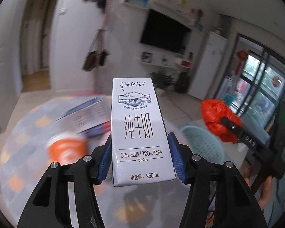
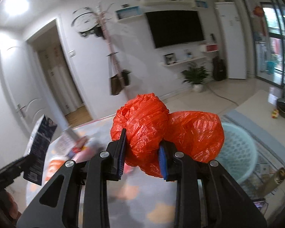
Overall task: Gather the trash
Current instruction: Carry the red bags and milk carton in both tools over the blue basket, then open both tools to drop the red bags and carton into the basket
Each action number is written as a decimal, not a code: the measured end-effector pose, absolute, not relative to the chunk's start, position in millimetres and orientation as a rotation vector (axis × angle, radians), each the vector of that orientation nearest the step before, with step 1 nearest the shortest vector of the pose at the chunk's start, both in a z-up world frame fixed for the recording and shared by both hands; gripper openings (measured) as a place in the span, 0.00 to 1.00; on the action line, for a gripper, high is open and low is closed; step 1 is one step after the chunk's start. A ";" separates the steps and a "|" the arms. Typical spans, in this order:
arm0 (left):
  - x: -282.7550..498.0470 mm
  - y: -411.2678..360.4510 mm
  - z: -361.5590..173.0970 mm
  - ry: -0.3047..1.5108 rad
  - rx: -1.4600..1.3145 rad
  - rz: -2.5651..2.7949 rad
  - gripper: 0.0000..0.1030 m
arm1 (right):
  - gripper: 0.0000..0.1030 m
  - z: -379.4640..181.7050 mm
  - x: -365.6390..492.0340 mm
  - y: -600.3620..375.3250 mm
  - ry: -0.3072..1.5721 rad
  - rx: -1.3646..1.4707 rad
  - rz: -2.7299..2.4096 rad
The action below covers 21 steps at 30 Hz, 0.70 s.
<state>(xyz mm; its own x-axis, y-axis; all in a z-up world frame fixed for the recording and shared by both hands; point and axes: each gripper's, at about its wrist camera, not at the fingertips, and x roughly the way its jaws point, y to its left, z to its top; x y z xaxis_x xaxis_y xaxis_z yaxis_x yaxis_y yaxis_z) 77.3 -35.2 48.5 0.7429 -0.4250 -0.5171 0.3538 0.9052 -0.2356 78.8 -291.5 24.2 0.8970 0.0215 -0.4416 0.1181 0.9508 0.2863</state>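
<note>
Left wrist view shows the left gripper [image 1: 142, 163] with its jaws pinching a tall white-and-blue milk carton [image 1: 140, 131] upright, long axis pointing away from the camera, lifted over the patterned desk [image 1: 19, 152]. The right gripper [image 2: 142, 152] has its jaws clamped on a crumpled red plastic bag [image 2: 152, 125]. A pale blue mesh basket [image 2: 239, 148] sits just right of the bag, so the right hand looks nearer to it.

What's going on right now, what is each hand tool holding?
Left gripper shut on milk carton, held upright. Right gripper shut on crumpled red plastic bag. Blue basket ahead on the right, path looks open.
</note>
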 end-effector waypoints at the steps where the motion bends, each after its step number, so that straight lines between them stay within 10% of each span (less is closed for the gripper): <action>1: 81.6 -50.0 46.4 0.598 -0.117 -0.451 0.52 | 0.26 22.6 77.5 -305.0 0.451 0.316 -0.082; 21: 196.3 -285.5 -54.3 0.856 -0.017 -0.799 0.53 | 0.29 -109.7 121.9 -457.5 0.708 0.517 -0.408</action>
